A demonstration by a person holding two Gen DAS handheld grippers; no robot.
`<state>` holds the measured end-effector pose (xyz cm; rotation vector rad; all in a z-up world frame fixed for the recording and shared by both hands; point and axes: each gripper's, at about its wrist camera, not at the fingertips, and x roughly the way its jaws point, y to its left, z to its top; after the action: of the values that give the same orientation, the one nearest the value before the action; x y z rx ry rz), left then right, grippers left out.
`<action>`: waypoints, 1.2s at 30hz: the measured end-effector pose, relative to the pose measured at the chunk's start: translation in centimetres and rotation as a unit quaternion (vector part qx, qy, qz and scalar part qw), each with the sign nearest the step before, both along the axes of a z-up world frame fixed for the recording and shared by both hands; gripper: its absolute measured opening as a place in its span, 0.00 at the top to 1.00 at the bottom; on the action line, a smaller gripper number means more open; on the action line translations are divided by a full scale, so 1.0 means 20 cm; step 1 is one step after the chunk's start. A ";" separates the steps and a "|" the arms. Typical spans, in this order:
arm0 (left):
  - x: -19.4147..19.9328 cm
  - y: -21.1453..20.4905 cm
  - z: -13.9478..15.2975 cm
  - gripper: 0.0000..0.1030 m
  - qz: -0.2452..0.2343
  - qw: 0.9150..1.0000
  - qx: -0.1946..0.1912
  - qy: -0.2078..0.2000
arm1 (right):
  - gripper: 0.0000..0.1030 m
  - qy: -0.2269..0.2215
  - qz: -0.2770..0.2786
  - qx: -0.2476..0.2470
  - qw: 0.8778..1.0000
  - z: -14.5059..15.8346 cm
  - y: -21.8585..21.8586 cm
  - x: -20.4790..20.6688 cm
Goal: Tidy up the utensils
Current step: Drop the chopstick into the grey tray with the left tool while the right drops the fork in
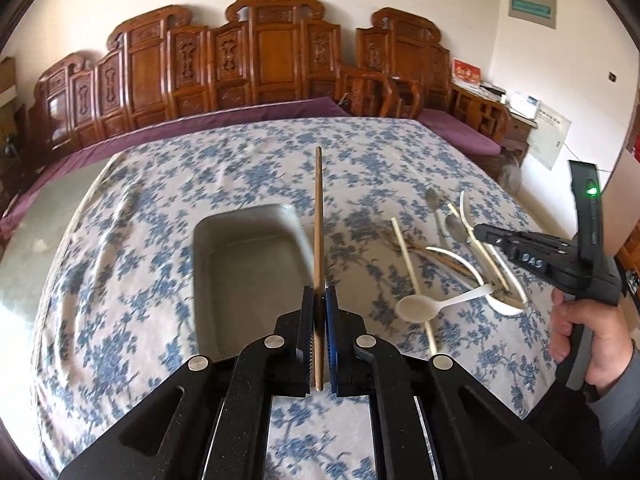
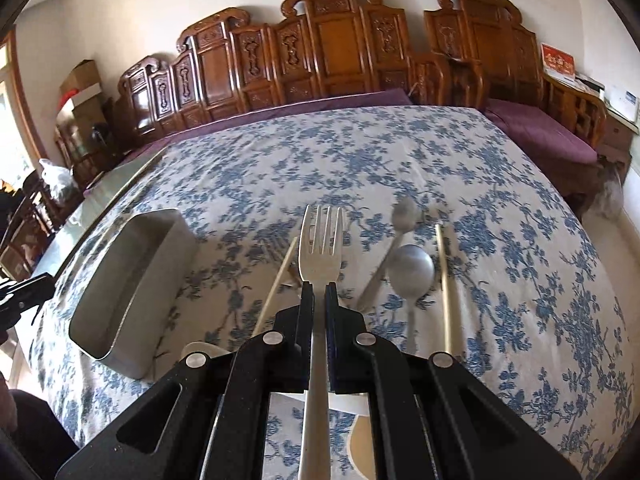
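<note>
Chopstick (image 1: 318, 240) of brown wood sits clamped between the closed jaws of the left gripper (image 1: 319, 300), its tip pointing to 12 o'clock above the right rim of the grey tray (image 1: 208, 280). Right gripper (image 2: 319, 294) pinches a pale fork (image 2: 321, 240) by the handle, tines toward 12 o'clock. On the floral cloth (image 2: 500, 280), two metal spoons (image 2: 412, 268) and a pale chopstick (image 2: 446, 292) lie at 1 o'clock of the fork; the tray stands at 9 o'clock.
</note>
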<state>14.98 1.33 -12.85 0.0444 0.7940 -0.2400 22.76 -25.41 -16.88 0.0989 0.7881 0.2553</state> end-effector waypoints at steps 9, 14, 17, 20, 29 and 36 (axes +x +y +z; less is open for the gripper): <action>0.08 0.13 -0.16 0.96 0.037 0.998 0.013 0.039 | 0.93 -0.006 0.023 -0.003 1.000 0.01 0.08 -0.03; 0.13 0.19 -0.25 0.96 0.046 0.997 0.012 0.065 | 0.93 -0.008 0.034 -0.009 0.999 0.03 0.14 -0.04; 0.14 0.20 -0.28 0.95 0.049 0.996 0.013 0.074 | 0.93 -0.009 0.045 -0.012 0.999 0.05 0.19 -0.04; 0.16 0.22 -0.30 0.95 0.054 0.995 0.011 0.081 | 0.93 -0.010 0.058 -0.015 0.998 0.07 0.26 -0.05; 0.17 0.27 -0.25 0.92 0.063 0.996 -0.004 0.069 | 0.93 0.000 0.106 -0.005 0.994 0.08 0.55 -0.04; 0.15 0.36 -0.16 0.92 0.080 0.996 -0.012 0.043 | 0.93 0.012 0.137 0.016 0.990 0.09 0.81 0.04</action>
<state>17.98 8.45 -16.11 -0.0524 0.8765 -0.1009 23.60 -9.21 -15.10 0.0231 0.8219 0.5268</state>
